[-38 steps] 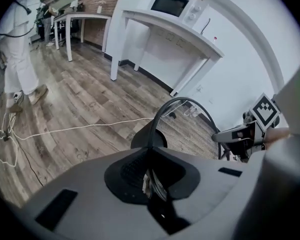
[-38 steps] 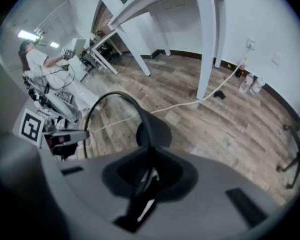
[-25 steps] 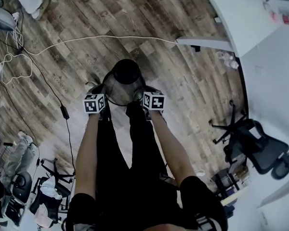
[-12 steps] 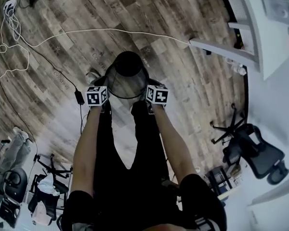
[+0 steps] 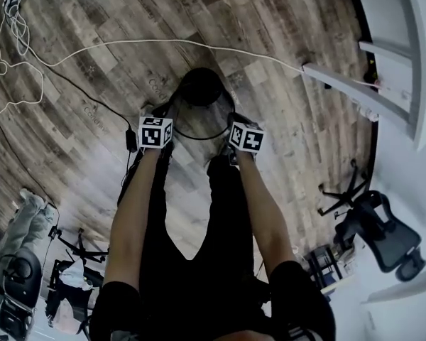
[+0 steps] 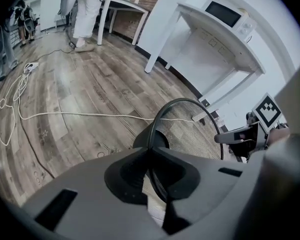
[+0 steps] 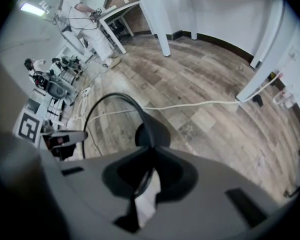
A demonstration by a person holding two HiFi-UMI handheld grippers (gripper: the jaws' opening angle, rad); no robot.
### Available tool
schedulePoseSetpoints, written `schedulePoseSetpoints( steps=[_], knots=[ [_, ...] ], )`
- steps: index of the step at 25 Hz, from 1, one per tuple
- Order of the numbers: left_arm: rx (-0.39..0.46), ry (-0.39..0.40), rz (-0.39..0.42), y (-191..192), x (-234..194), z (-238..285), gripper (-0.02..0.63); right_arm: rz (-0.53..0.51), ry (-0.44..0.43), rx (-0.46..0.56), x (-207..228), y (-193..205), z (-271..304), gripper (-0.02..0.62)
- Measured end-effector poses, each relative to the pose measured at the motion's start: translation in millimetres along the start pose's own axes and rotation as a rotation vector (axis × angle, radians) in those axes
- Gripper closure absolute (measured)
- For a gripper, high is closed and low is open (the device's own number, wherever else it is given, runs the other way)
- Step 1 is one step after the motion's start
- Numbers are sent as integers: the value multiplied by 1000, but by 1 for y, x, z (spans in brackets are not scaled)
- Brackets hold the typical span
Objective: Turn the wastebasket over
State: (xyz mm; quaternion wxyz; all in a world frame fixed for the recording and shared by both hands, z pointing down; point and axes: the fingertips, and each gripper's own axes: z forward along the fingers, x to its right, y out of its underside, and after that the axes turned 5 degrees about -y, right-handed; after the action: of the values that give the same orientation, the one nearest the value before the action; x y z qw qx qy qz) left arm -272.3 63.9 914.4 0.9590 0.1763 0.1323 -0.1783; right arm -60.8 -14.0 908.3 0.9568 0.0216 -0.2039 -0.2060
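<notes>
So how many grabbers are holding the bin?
2. The left gripper is clamped on the left side of the wastebasket rim, and the right gripper on the right side. No others show.

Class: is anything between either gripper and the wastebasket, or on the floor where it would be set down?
Nothing visible. The left gripper and right gripper clamp the rim of the black mesh wastebasket; a white cable crosses the wooden floor beyond it.

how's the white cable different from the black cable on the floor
The white cable arcs across beyond the wastebasket, with loose loops at the left; the black cable runs diagonally to a black block left of the wastebasket. Both lie on the wooden floor.
</notes>
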Motion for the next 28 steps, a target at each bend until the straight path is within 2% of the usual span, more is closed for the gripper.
schedulePoseSetpoints(
  steps=[11, 28],
  knots=[
    [-9, -1, -3, -6, -20, 41, 551, 12, 25, 7, 10, -14, 39, 538],
    [3, -18, 4, -17, -16, 59, 549, 32, 39, 27, 27, -28, 56, 537]
  ],
)
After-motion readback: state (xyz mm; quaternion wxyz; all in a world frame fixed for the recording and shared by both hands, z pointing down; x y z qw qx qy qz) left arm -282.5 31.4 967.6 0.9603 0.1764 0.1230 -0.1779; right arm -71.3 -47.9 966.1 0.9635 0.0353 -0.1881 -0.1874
